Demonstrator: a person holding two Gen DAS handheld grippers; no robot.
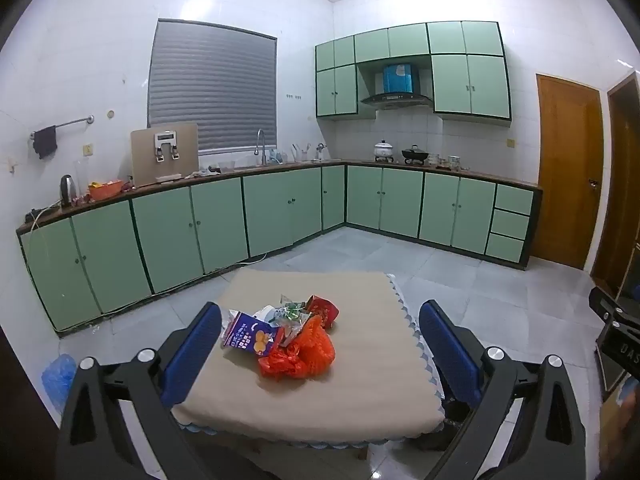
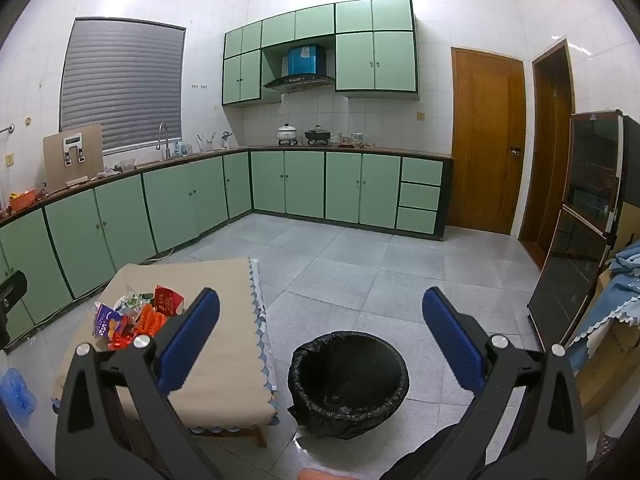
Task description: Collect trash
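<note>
A pile of trash lies on a low table with a beige cloth point(image 1: 360, 392): an orange-red plastic bag point(image 1: 304, 354), a purple snack carton point(image 1: 248, 334), a red box point(image 1: 324, 308) and crumpled wrappers point(image 1: 290, 314). My left gripper point(image 1: 320, 344) is open and empty, held above the table's near side, the pile showing between its blue pads. My right gripper point(image 2: 320, 332) is open and empty above a bin lined with a black bag point(image 2: 348, 384), which stands on the floor right of the table point(image 2: 224, 376). The pile also shows in the right wrist view point(image 2: 132, 316).
Green cabinets point(image 1: 224, 224) run along the left and far walls under a cluttered counter. Wooden doors point(image 2: 486, 140) stand at the right. A dark glass cabinet point(image 2: 580, 240) and boxes under a blue cloth point(image 2: 612, 320) are at the far right. A blue bag point(image 1: 58, 372) lies on the tiled floor.
</note>
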